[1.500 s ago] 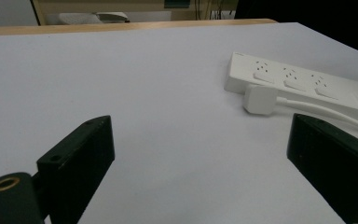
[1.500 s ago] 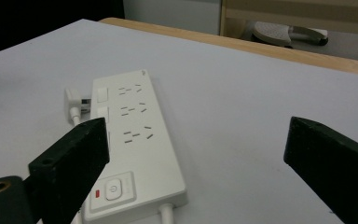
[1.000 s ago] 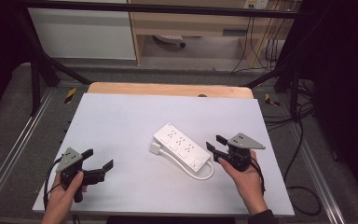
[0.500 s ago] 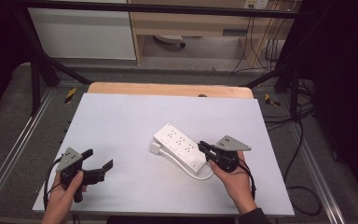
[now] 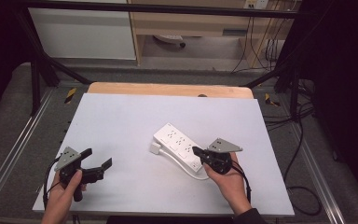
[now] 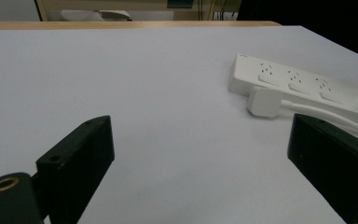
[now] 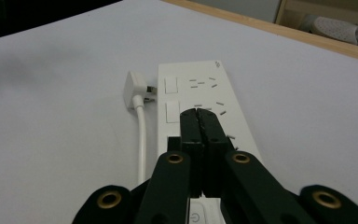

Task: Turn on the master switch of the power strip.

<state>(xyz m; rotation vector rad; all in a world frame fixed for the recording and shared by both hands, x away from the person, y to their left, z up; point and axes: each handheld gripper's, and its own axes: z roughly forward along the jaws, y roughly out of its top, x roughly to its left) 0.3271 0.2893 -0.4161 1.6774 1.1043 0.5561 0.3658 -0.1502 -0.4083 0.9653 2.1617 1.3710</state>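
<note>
While our right gripper, fingers pressed together holding nothing, hovers over its near-right end, the smooth white oblong power strip runs far-left to near-right; our left gripper gapes wide, empty.

Left gripper: two black fingers set wide apart, lower left and lower right of the frame.
White rectangular plastic power strip: upper right, flat on the surface.
White square plug: just beside the strip, cord trailing right.
Pale grey surface: bare between the fingers.

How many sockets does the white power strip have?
3 visible on the white plastic power strip, in a row along its top; the right gripper, jaws shut, may hide more.
</note>
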